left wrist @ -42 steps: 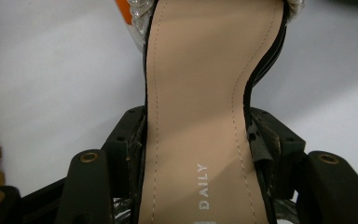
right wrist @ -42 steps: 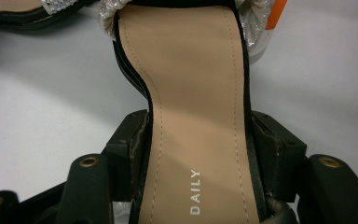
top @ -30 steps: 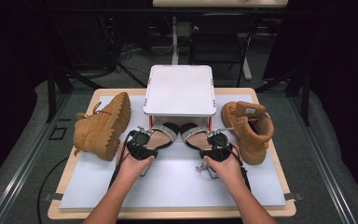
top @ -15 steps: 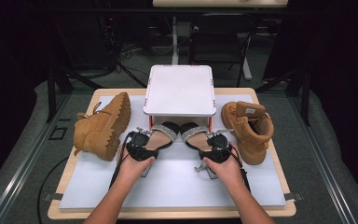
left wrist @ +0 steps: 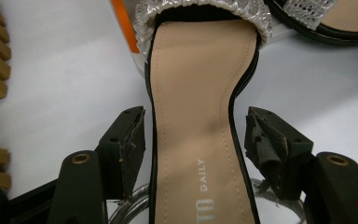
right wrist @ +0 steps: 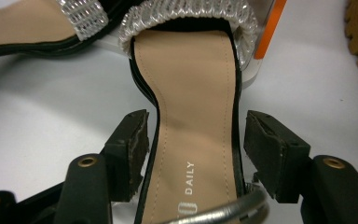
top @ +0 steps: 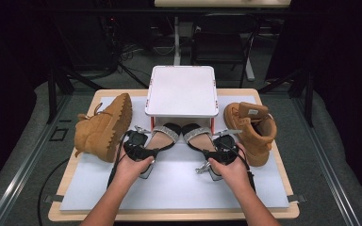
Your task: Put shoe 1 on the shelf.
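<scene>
While both hands sit nearest the viewer at the front of the table, each holds a gripper astride a heeled sandal. The left gripper straddles the narrow waist of the left sandal, and its jaws, which have just been opening, stand wide with a gap to the sole on either side, so nothing is grasped. The right gripper likewise stands released around the right sandal; its pads sit beside the sole without pressing on it.

Both sandals lie on the white mat, heels toward the person, toes with glittery silver straps tucked just under the front edge of a white raised stand with orange legs.

Risks, as a judgement: if the jaws close on the slim waist off-centre, the smooth insole edge could slip out or the shoe could twist. If a sandal is pushed forward, its toe strap could catch on the stand's leg. A worn, tattered pad on the left gripper may hold poorly.

Counted, near to far: two grippers, two sandals, two tan boots, one stand. The left boot lies on its side, sole showing; the right boot stands beside the right sandal
</scene>
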`<action>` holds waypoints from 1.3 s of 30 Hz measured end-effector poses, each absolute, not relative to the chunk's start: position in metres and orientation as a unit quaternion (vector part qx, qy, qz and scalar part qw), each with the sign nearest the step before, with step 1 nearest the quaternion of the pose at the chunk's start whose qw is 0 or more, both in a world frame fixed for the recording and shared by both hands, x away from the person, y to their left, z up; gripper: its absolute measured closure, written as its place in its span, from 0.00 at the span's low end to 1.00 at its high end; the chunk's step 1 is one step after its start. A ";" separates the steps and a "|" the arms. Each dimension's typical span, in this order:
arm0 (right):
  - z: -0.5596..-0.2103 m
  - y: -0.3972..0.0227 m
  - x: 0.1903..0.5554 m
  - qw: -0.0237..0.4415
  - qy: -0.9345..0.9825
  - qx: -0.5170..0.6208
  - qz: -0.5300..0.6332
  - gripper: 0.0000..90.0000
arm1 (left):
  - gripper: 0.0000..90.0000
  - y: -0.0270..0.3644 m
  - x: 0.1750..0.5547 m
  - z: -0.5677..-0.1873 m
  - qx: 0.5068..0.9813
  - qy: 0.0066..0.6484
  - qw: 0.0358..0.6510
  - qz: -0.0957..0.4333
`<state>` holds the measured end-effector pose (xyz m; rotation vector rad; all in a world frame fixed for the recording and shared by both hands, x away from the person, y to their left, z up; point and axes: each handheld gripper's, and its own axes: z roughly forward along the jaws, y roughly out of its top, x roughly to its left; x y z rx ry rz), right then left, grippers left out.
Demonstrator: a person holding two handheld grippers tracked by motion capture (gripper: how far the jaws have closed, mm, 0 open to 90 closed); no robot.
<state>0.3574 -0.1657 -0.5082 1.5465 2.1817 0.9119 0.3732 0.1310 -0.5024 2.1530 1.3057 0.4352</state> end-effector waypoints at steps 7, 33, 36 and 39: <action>-0.490 -0.176 0.335 0.174 0.772 0.512 0.334 0.46 | 0.47 0.154 0.349 -0.483 0.802 0.477 0.321 0.161; -0.508 -0.228 0.271 0.186 0.781 0.475 0.360 0.51 | 0.49 0.219 0.275 -0.514 0.796 0.473 0.338 0.170; -0.511 -0.226 0.271 0.179 0.781 0.476 0.362 0.51 | 0.47 0.217 0.276 -0.520 0.800 0.473 0.330 0.167; -0.514 -0.224 0.272 0.175 0.787 0.469 0.360 0.51 | 0.47 0.218 0.278 -0.523 0.800 0.474 0.329 0.165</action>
